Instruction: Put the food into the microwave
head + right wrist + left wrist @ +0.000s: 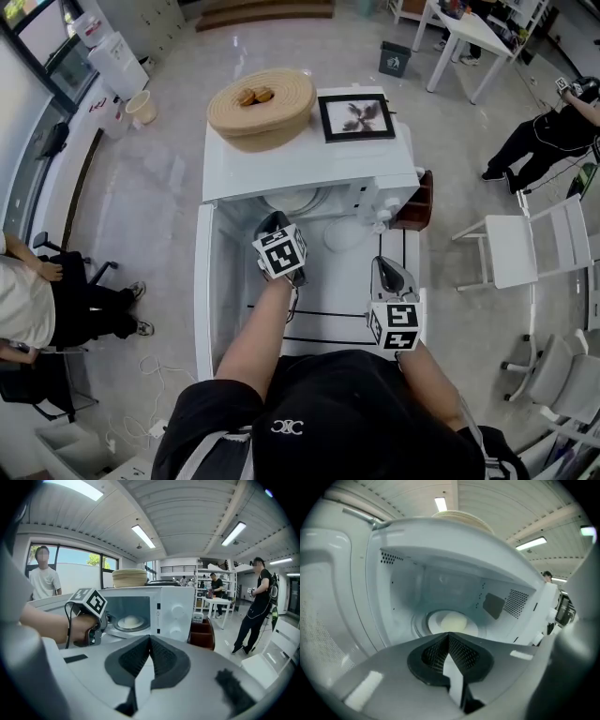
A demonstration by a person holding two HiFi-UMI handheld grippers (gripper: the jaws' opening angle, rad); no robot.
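The white microwave (281, 173) stands with its door (204, 281) swung out to the left. Inside, a pale round bun (453, 620) lies on a white plate (436, 629) on the turntable; the bun (130, 620) also shows in the right gripper view. My left gripper (449, 637) is shut with nothing between its pads, just in front of the cavity opening and apart from the plate. In the head view the left gripper (274, 223) points into the opening. My right gripper (150, 639) is shut and empty, held back over the table (328, 305), to the right of the left one.
A woven basket (262, 108) with browned pieces and a framed picture (356, 117) sit on the microwave's top. A brown wooden holder (419, 202) stands at its right side. White chairs (525, 248) are to the right. People stand and sit around the room.
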